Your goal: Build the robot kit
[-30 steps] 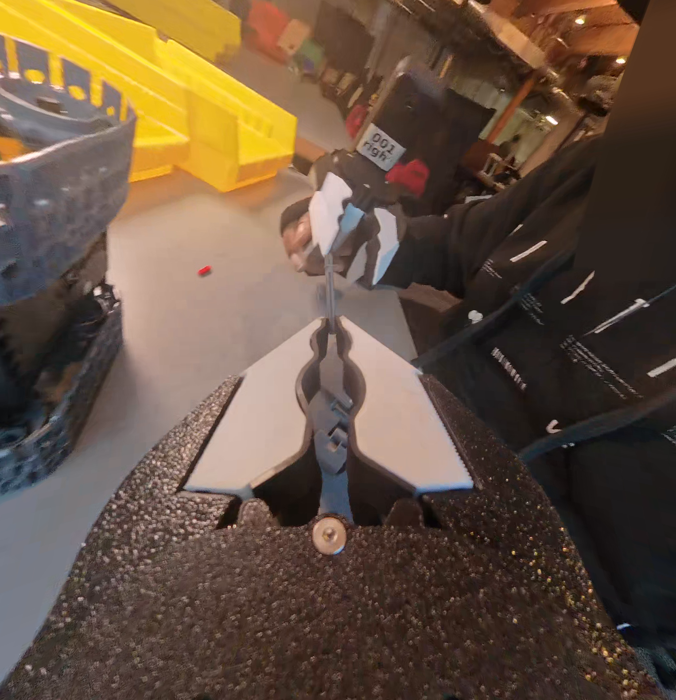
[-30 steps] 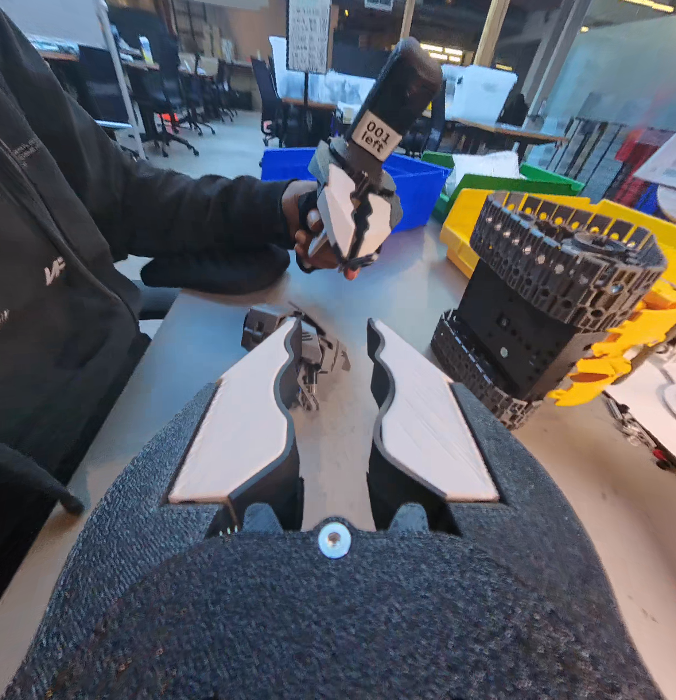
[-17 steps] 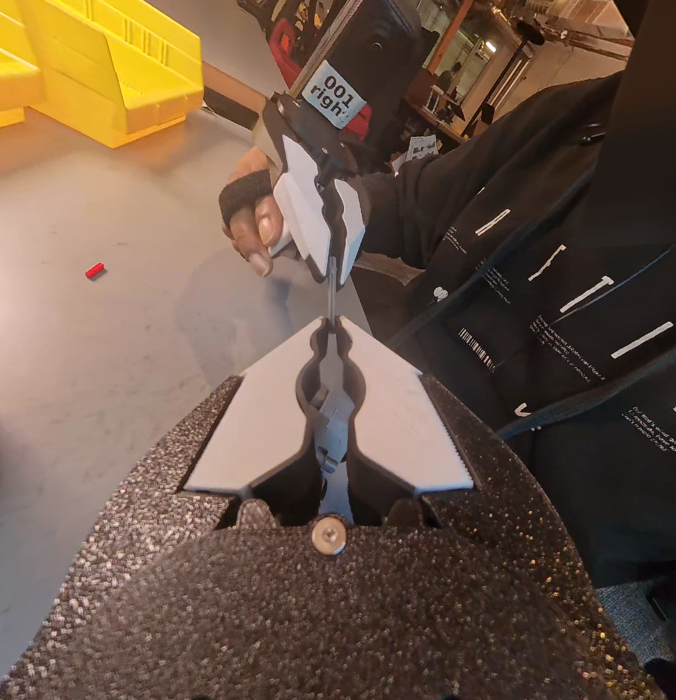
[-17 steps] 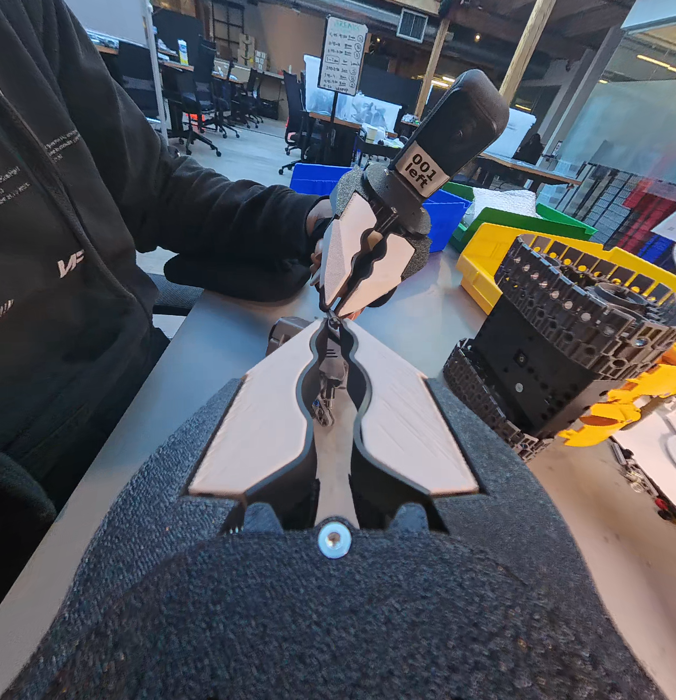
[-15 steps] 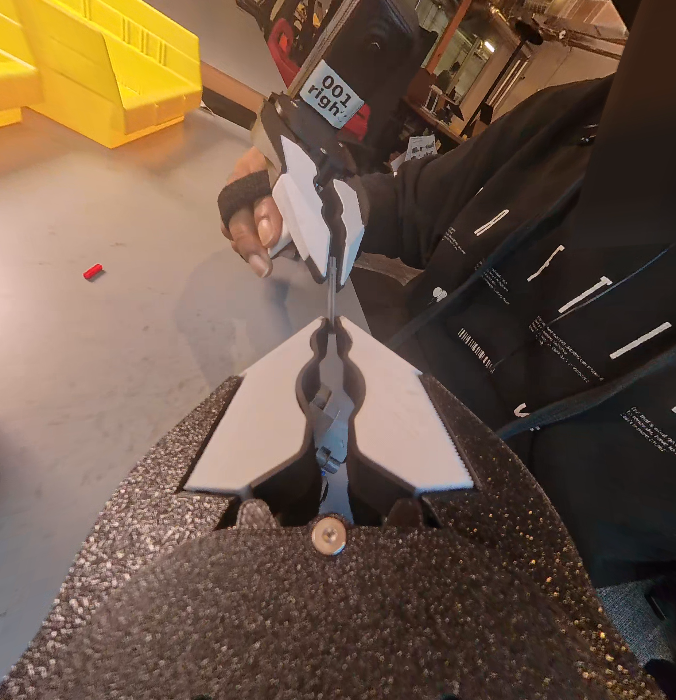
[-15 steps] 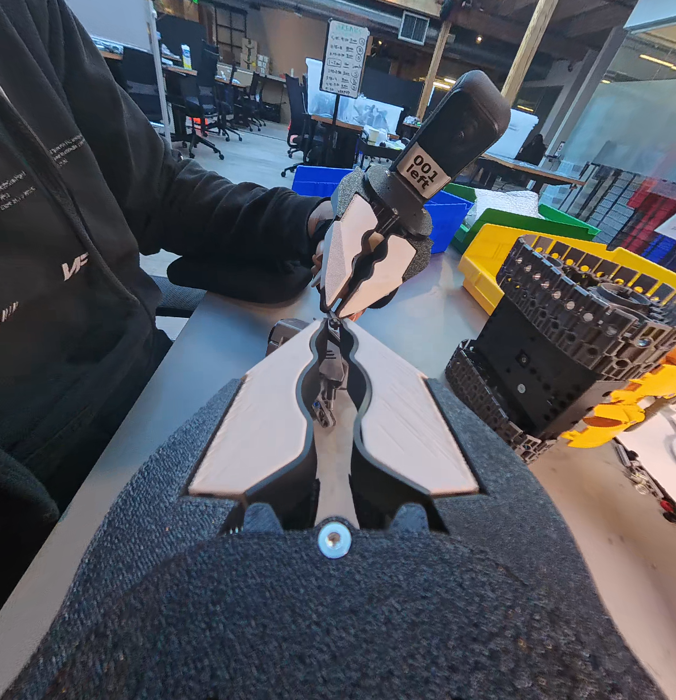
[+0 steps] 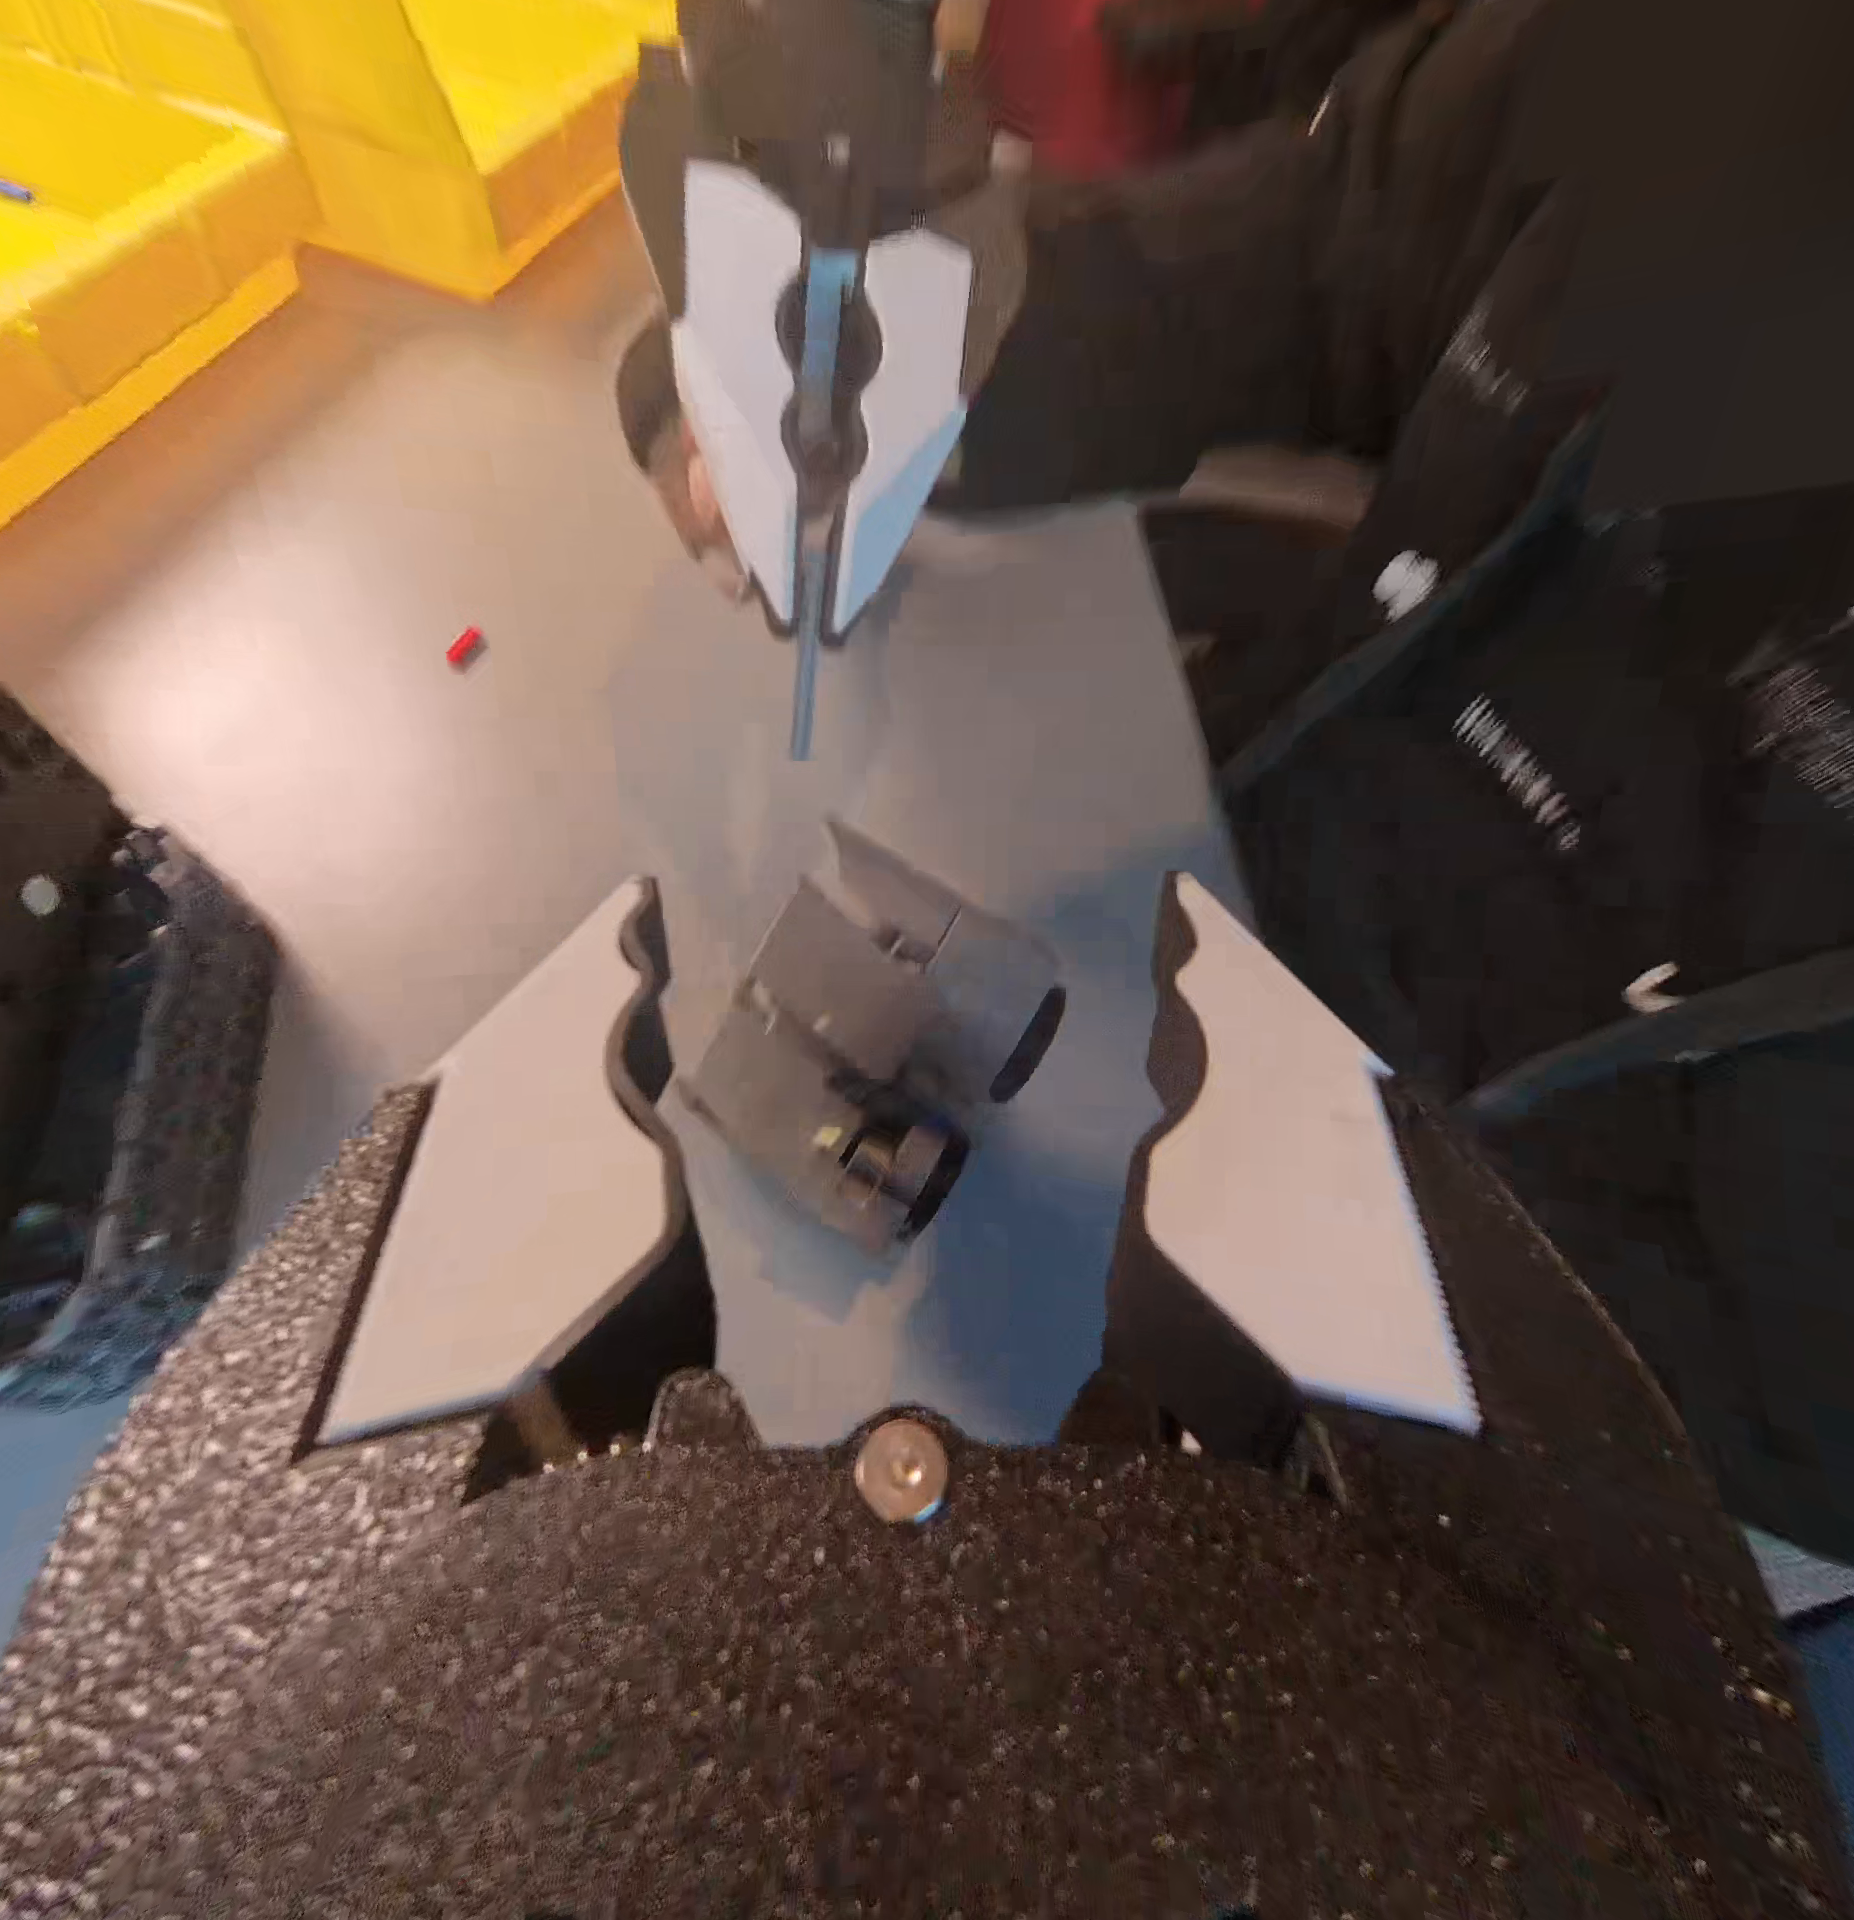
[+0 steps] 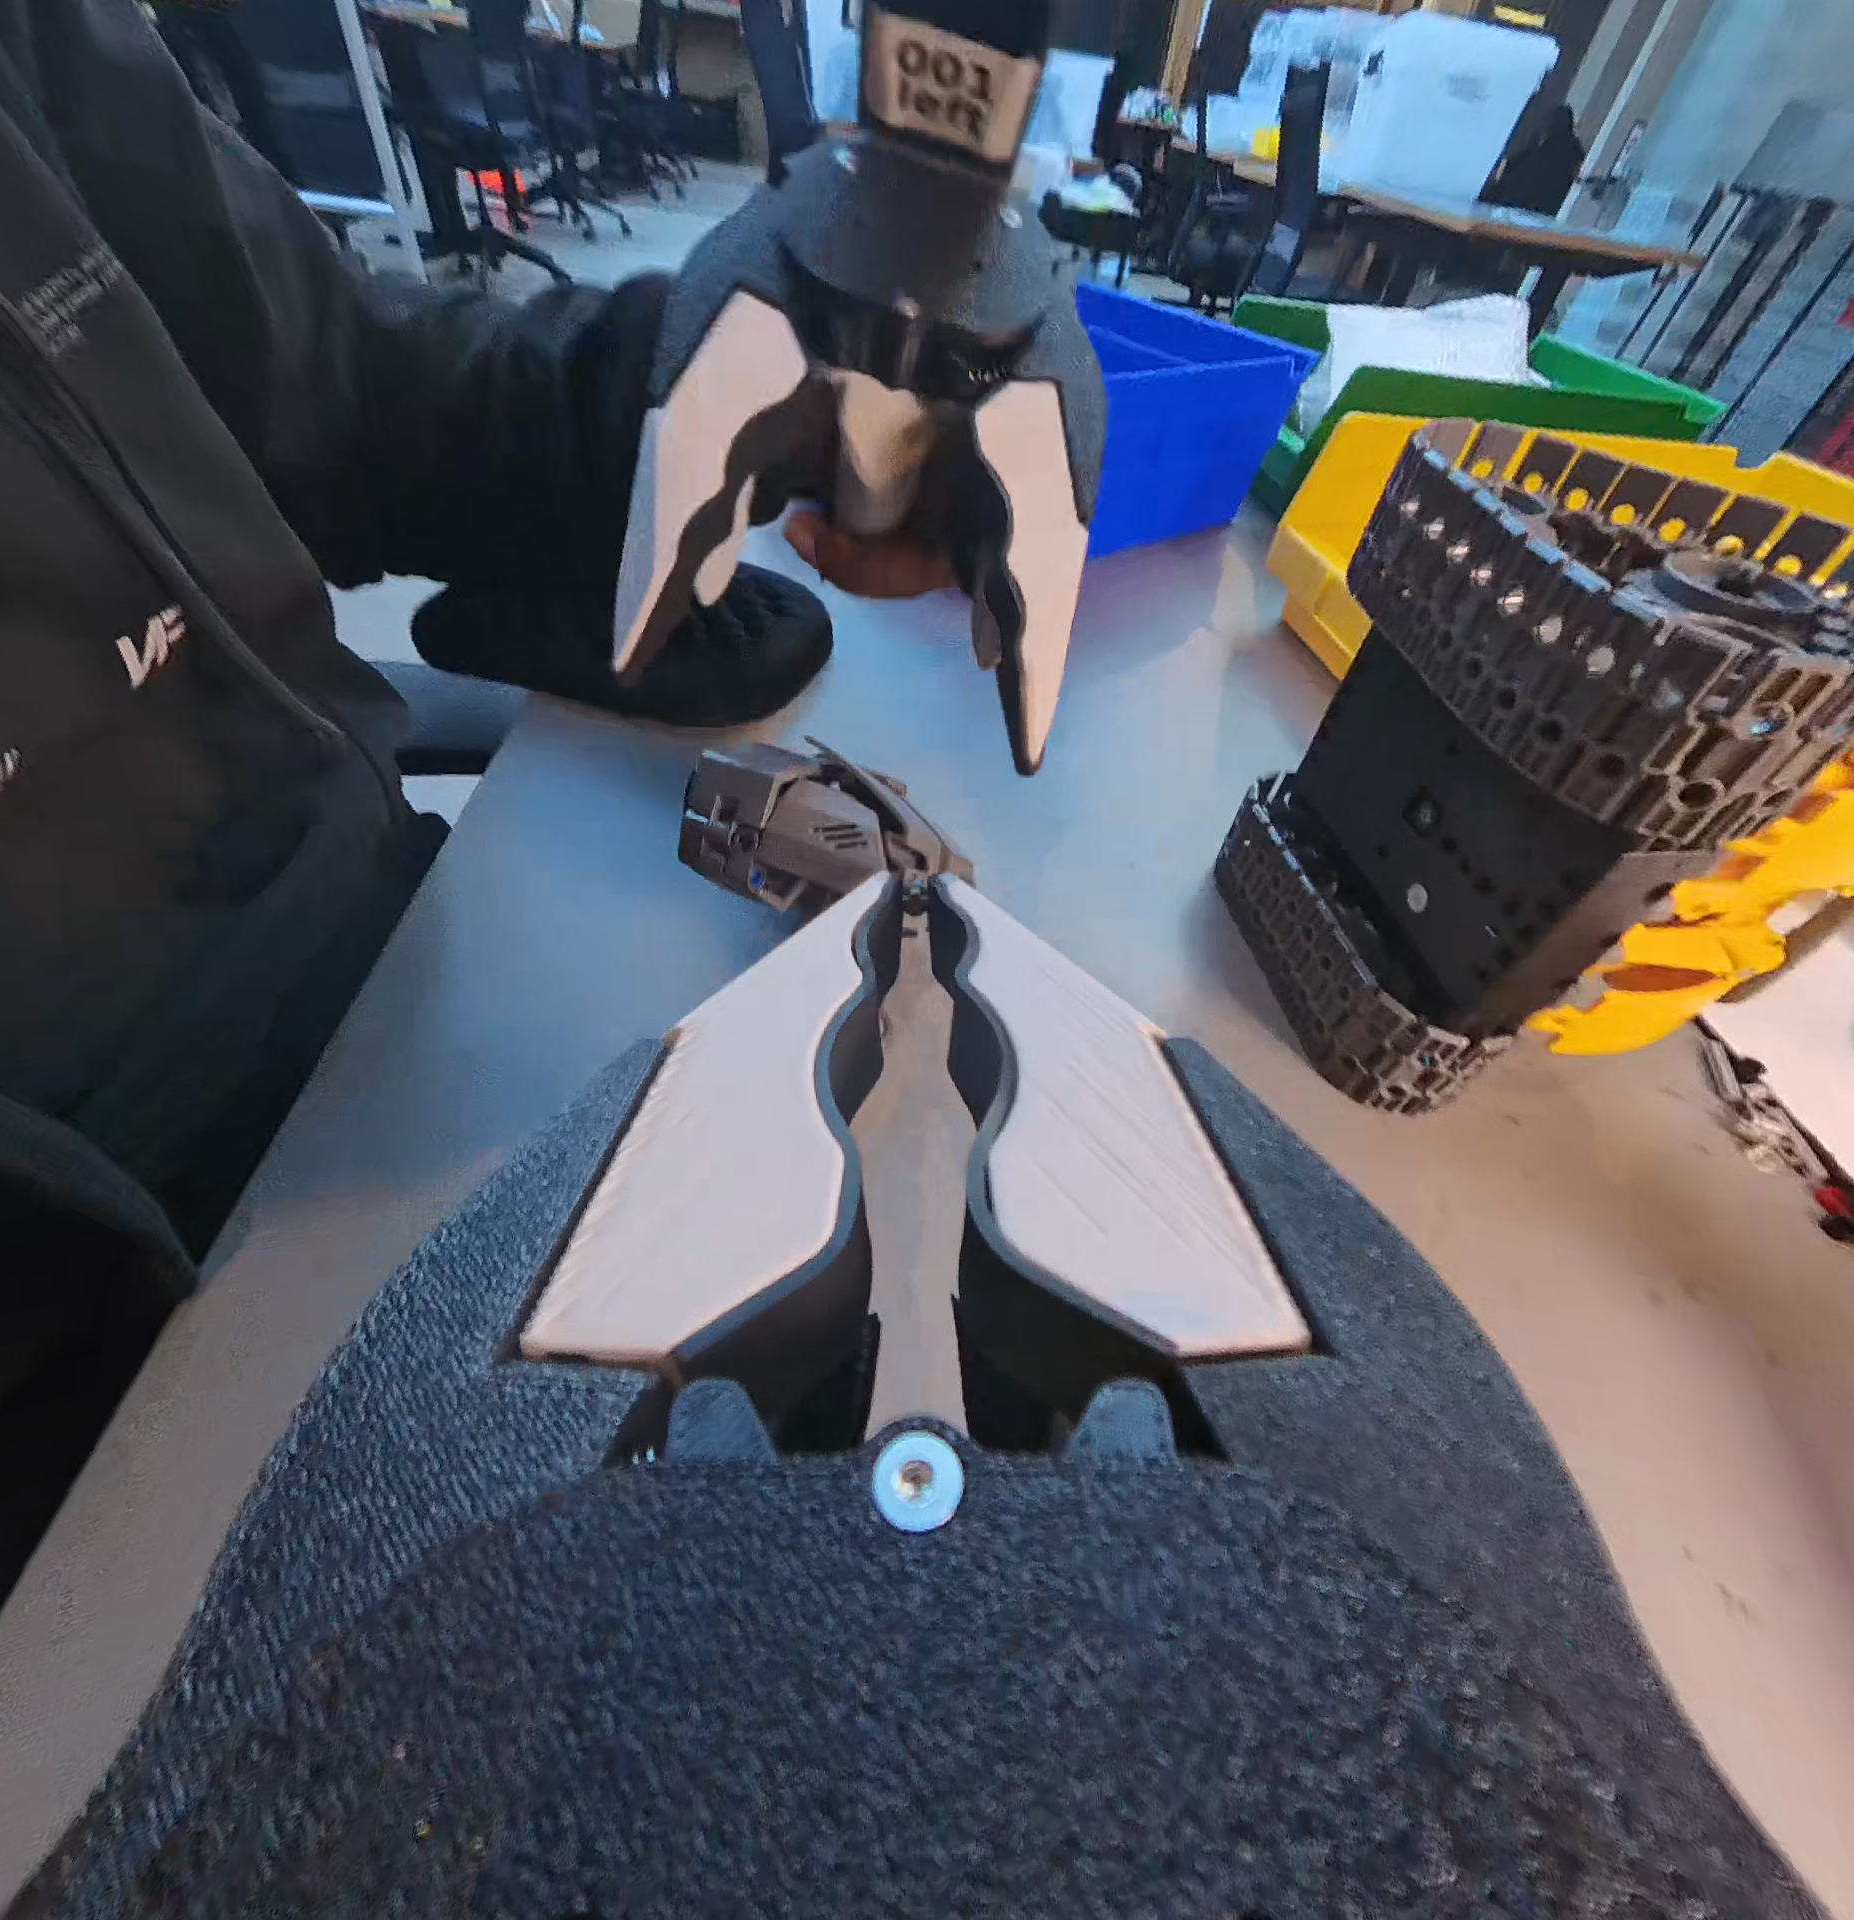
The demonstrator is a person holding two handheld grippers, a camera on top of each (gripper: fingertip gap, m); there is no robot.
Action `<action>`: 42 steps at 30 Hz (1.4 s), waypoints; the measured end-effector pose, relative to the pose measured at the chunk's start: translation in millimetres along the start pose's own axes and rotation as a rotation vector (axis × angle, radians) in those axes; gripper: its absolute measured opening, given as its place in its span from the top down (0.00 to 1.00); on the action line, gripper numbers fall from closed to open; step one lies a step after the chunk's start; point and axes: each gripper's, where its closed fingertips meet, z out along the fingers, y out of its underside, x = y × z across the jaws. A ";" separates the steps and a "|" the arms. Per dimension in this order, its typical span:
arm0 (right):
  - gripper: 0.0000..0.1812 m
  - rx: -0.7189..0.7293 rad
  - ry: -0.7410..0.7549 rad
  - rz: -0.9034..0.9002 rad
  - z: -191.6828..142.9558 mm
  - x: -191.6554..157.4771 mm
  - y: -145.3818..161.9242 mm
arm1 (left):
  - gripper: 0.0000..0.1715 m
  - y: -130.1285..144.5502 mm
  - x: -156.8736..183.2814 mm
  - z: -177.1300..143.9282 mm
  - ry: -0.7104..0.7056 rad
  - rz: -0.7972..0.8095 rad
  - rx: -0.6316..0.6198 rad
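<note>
Grey part [image 7: 861, 1049] lies centre-frame between your released left gripper [image 7: 902, 935], long axis tilted toward the upper right; right gripper [image 7: 803, 613] above grasps a thin rod [image 7: 807, 675].

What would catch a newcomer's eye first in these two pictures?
Two hand-held tools face each other over a grey table: the left tool open above a small dark gadget, the right tool shut on a thin strip. Next come the yellow bins and a black studded block at the table's far side.
</note>
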 end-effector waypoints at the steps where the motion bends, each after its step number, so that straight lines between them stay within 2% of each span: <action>1: 0.98 -0.019 -0.014 0.000 0.0 -1.1 3.8 | 0.43 11.3 -2.9 2.8 -0.058 0.047 -0.071; 4: 0.98 -0.066 -0.062 0.001 3.0 -6.6 10.9 | 0.42 38.6 -6.3 19.3 -0.114 0.106 -0.234; 6: 0.98 -0.092 -0.095 -0.002 5.1 -12.7 15.7 | 0.49 51.4 -14.7 29.7 -0.140 0.142 -0.293; 11: 0.98 -0.144 -0.058 -0.028 10.1 -12.9 26.6 | 0.52 42.3 -24.2 36.9 -0.006 -0.060 -0.156; 18: 0.98 -0.208 -0.053 -0.011 18.9 -10.9 41.4 | 0.52 35.8 -29.9 37.4 0.054 -0.130 -0.050; 24: 0.98 -0.203 -0.037 -0.009 25.6 -9.9 42.5 | 0.52 38.2 -29.2 37.1 0.040 -0.106 -0.039; 34: 0.98 -0.283 0.011 -0.135 26.8 -14.4 44.1 | 0.53 41.2 -29.0 37.5 -0.005 -0.047 -0.035; 42: 0.98 -0.282 0.032 -0.199 29.4 -17.3 42.2 | 0.53 42.2 -29.0 38.4 -0.018 -0.031 -0.041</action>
